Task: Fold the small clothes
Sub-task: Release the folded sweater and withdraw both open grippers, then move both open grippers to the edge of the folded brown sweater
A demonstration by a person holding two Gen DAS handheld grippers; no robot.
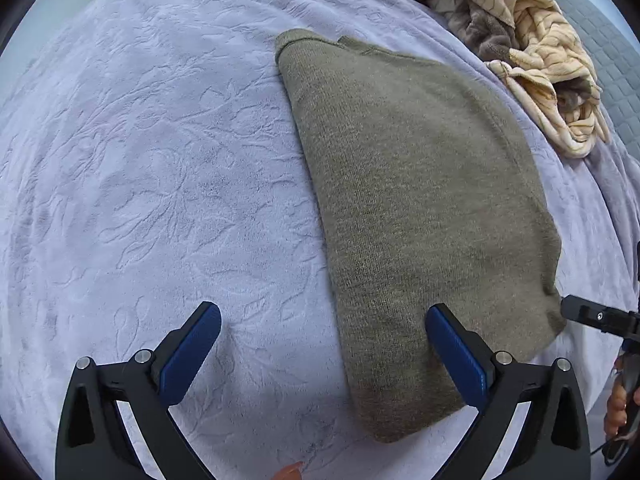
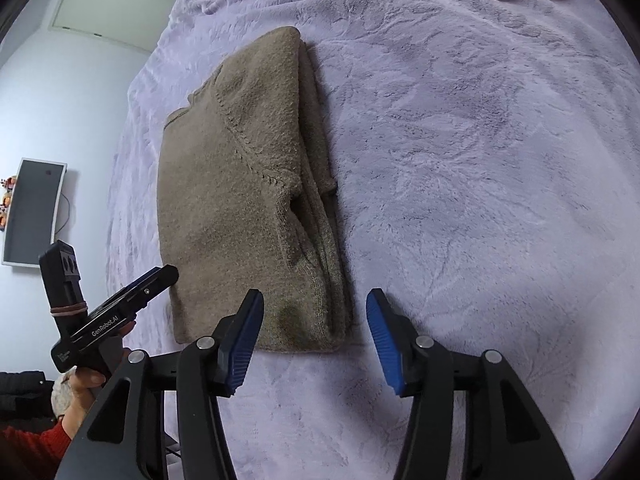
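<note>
Both grippers open and empty over the folded sweater.
Left gripper (image 1: 323, 350) is spread wide, right gripper (image 2: 315, 340) about half; nothing is held. Olive sweater (image 1: 416, 216) lies folded on the lavender blanket (image 1: 160, 160), its near edge between both jaws, seemingly untouched. A careless re-grip could drag layers apart.

— What's under the left gripper (image 1: 323, 344)?

— An olive sweater (image 1: 412, 216), folded flat on the lilac blanket (image 1: 160, 160); the jaws gape wide, holding nothing.

— And behind?

— A striped cream heap of clothes (image 1: 532, 48) (rumpled, brown bits inside).
</note>
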